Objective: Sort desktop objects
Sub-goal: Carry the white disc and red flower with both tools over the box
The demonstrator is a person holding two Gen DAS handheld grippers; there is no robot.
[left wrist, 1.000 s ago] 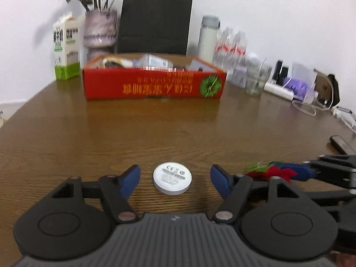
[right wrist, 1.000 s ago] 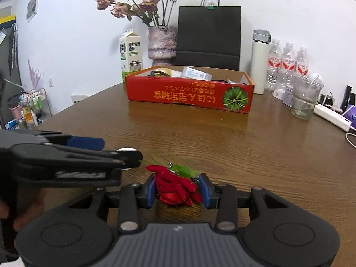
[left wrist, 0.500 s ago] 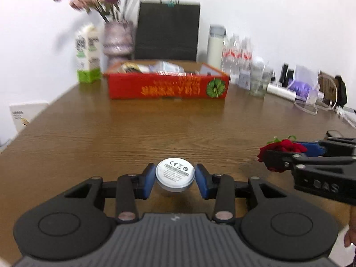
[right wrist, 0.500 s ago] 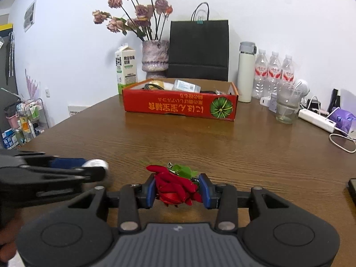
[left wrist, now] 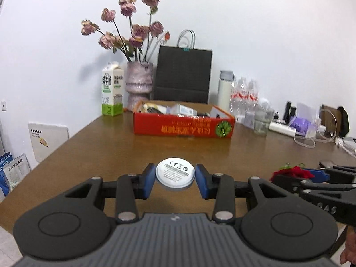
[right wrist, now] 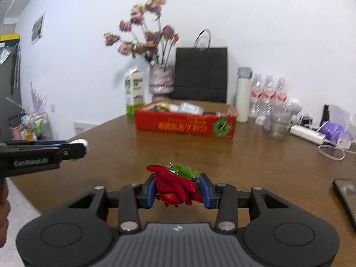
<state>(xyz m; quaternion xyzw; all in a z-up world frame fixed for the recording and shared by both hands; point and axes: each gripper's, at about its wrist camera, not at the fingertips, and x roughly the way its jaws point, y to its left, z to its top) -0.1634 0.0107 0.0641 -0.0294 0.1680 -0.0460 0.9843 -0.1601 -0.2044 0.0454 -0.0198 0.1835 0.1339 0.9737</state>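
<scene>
left claw [left wrist: 174,179] gripping white round disc [left wrist: 174,175], right claw [right wrist: 177,191] clamping red fabric rose [right wrist: 174,190], both hovering above surface [left wrist: 111,146] before red cardboard box [left wrist: 183,129]

White round puck [left wrist: 174,174], barcode label and grey print on its face, between blue pads [left wrist: 148,180] on black fingers. Red fabric flower [right wrist: 174,188] with green leaves. Brown wood-grain table [left wrist: 111,146]. At 12 o'clock, red cardboard box [left wrist: 183,129] with orange lettering and a green round emblem; black paper bag [left wrist: 183,73] behind it. At 11 o'clock, mottled pink-white vase [left wrist: 139,82] of dusty-pink dried roses [left wrist: 129,29]; white-and-green milk carton [left wrist: 112,89]. At 1 o'clock, white flask [left wrist: 224,90].
</scene>
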